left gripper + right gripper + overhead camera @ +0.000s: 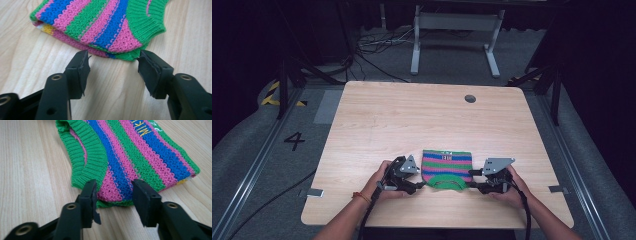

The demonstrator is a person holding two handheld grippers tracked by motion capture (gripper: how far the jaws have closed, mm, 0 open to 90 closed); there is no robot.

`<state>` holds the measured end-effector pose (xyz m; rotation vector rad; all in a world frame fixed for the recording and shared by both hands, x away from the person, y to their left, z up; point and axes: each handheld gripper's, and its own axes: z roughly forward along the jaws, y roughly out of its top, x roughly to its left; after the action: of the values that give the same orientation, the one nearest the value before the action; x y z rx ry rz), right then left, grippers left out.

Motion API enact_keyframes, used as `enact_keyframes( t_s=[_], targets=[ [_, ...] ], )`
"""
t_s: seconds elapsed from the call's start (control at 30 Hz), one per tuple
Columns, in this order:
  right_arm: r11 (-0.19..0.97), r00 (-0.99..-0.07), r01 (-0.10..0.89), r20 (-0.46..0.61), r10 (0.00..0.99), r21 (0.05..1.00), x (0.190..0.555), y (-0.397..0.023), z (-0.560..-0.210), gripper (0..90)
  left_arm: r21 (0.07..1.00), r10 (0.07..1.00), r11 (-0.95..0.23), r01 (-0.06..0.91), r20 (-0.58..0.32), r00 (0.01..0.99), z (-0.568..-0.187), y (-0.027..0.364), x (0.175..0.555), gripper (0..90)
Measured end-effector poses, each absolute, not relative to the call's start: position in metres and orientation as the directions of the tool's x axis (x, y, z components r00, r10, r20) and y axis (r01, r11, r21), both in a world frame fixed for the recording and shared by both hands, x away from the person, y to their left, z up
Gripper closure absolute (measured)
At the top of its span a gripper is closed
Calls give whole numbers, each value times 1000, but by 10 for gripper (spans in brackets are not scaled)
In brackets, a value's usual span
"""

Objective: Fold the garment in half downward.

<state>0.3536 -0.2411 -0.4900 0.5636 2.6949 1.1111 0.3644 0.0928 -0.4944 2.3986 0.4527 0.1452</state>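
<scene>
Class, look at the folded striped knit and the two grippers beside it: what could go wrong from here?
1. The right gripper has its fingers open astride the striped knit edge; pulling back could snag the loose stitches and unfold it.
2. The left gripper is open just off the green ribbed band; a nudge could shift the fold.
</scene>
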Motion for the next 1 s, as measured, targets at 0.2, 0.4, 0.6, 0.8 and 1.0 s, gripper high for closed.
enact_keyframes(
  t_s=[0.2,0.4,0.6,0.8,1.0],
  targets=[
    [661,-910,283,-23,414,695,352,-241,-483,429,649,373,-708,279,9,928,-486,97,364,355],
    [687,-905,278,-57,422,671,349,-247,-474,367,639,397,-722,265,69,915,-477,102,361,326],
    [689,-887,281,-93,452,668,347,-253,-466,331,634,414,-725,270,88,906,-468,116,357,290],
    [699,-871,293,-120,477,652,342,-265,-463,299,609,439,-742,281,124,890,-465,131,353,270],
    [687,-846,315,-134,516,654,337,-281,-460,289,598,459,-742,304,122,880,-464,153,347,253]
  ],
)
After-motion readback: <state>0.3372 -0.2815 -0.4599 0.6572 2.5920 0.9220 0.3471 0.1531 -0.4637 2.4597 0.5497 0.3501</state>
